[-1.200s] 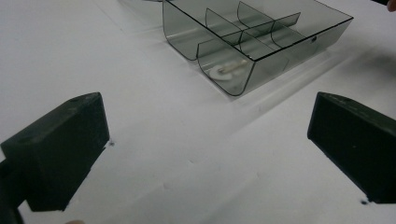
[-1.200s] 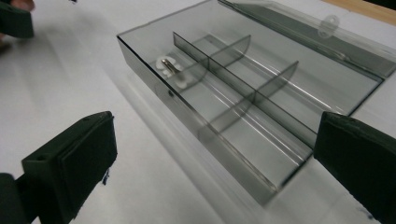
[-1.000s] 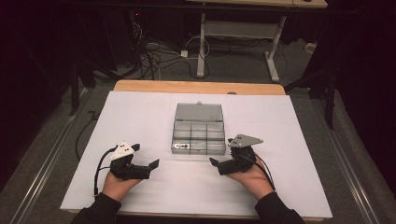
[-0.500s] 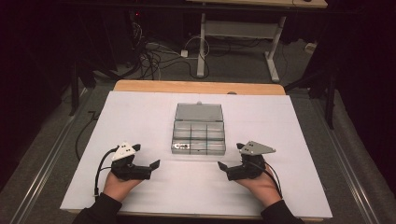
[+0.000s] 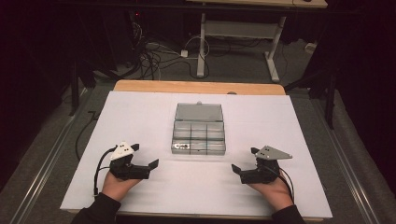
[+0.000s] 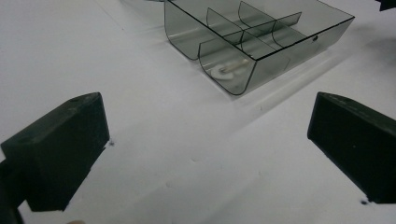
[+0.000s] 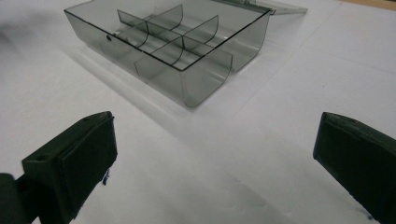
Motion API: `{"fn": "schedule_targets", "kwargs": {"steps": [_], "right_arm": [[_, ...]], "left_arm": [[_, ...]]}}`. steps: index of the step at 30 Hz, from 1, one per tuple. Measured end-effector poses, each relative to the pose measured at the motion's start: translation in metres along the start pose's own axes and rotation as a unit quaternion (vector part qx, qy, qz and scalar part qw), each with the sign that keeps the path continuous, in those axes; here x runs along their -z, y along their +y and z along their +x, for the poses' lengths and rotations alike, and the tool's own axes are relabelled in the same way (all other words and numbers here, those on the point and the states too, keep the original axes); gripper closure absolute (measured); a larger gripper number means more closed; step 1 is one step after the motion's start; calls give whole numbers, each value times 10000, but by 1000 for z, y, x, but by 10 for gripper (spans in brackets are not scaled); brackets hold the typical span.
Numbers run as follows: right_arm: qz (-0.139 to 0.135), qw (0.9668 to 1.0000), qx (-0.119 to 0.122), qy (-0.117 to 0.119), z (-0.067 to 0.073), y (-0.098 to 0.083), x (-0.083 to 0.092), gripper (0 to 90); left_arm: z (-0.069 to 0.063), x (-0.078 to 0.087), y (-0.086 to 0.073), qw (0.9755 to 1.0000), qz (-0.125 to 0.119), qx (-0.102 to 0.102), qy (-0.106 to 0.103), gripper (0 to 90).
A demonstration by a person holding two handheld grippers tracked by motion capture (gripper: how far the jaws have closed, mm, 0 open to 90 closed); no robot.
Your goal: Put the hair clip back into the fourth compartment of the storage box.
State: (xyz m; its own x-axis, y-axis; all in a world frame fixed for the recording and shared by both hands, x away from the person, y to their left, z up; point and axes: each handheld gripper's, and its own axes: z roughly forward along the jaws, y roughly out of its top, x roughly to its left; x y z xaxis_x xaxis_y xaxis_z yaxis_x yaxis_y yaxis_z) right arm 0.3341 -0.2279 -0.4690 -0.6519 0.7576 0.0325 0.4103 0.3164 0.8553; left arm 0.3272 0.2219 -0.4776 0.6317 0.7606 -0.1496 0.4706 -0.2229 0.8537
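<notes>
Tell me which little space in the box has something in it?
The front-left space of the box, nearest the left gripper. It holds a small white thing; the others look empty.

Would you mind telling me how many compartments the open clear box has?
6, in two rows of three inside the clear box: three along the near wall, three behind them toward the open lid. The near-left one holds a small white item.

No text, label, brand, number or sign can be read anywhere. The box (image 5: 199, 135) is plain smoky plastic. The small white thing (image 6: 227, 70) in its near-left compartment shows no lettering that can be made out.
</notes>
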Motion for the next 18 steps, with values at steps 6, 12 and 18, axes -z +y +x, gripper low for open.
{"fn": "schedule_targets", "kwargs": {"steps": [6,12,18], "right_arm": [[-7,10000,49,-32,1,1,0,3],[-77,10000,28,-48,-2,2,-1,3],[-30,9999,-27,-150,-3,3,-4,3]], "left_arm": [[0,-2,0,10000,32,-10,-7,0],[-1,-2,-1,9999,97,-37,14,0],[1,-3,0,10000,33,64,44,0]]}}
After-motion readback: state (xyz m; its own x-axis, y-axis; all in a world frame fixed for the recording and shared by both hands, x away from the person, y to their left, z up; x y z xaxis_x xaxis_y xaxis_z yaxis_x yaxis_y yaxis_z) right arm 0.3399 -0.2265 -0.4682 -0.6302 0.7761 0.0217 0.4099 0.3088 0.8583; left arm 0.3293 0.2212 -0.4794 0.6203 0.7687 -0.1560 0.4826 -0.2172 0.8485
